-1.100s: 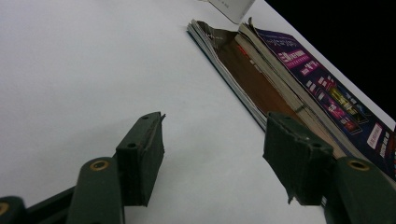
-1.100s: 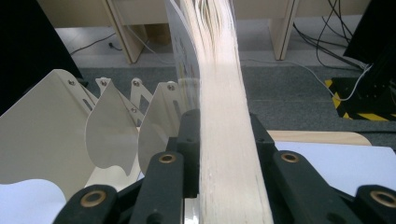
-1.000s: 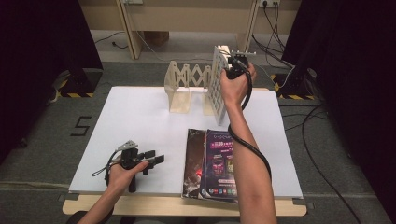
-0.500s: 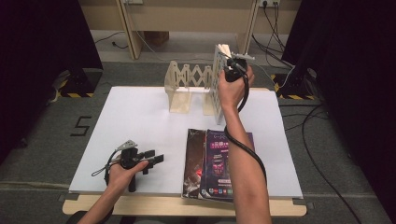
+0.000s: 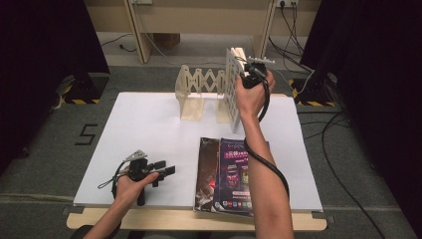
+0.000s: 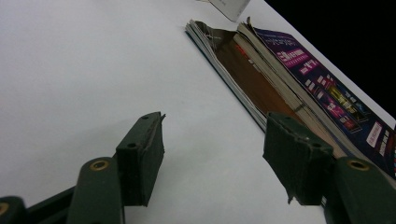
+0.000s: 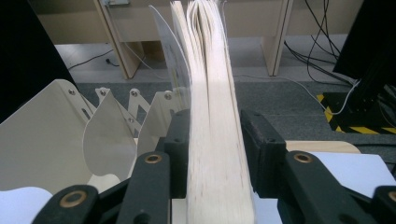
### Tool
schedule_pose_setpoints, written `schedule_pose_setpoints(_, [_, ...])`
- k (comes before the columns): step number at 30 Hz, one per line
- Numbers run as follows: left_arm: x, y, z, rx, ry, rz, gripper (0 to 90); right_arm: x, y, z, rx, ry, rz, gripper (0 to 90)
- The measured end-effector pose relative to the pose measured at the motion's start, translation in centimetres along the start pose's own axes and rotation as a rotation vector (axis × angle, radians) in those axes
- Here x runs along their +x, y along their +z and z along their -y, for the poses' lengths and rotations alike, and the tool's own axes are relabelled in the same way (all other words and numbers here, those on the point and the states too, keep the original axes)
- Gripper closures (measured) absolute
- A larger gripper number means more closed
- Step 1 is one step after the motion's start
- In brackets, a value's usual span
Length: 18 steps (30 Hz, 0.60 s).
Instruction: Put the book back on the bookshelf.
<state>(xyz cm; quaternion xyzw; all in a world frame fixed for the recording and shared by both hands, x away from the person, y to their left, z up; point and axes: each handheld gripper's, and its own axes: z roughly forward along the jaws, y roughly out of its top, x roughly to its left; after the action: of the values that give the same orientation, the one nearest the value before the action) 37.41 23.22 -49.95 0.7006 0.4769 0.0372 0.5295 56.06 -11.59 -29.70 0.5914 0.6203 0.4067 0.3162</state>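
While the right hand-held gripper (image 7: 215, 140) straddles the upright book (image 7: 212, 116) in the expanding rack (image 5: 199, 92), jaws just opening, pages look floppy; grip near the spine. Left hand-held gripper (image 6: 212, 161) idles wide over the worktop (image 5: 149, 129).

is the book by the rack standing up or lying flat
Standing up. The book rises on edge at the rack's right end, its page edges upright between the right hand-held gripper's jaws.

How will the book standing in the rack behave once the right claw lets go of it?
The book will probably flop a little: its pages fan apart above the right claw. It stands on edge, tall and thin, so it may tip sideways unless a divider of the expanding rack catches it. The claw's jaws have just been opening around it.
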Motion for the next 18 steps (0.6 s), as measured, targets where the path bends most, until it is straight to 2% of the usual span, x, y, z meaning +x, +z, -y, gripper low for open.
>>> schedule_pose_setpoints(6, [-0.2, 0.1, 0.0, 0.006, 0.004, 0.002, 36.9, -0.5, -0.8, 0.6, 0.003, 0.020, -0.030, 64.6])
schedule_pose_setpoints(18, [-0.7, 0.2, 0.1, 0.008, 0.014, 0.006, 36.9, -0.4, -2.9, 1.5, -0.029, -0.004, -0.032, 62.5])
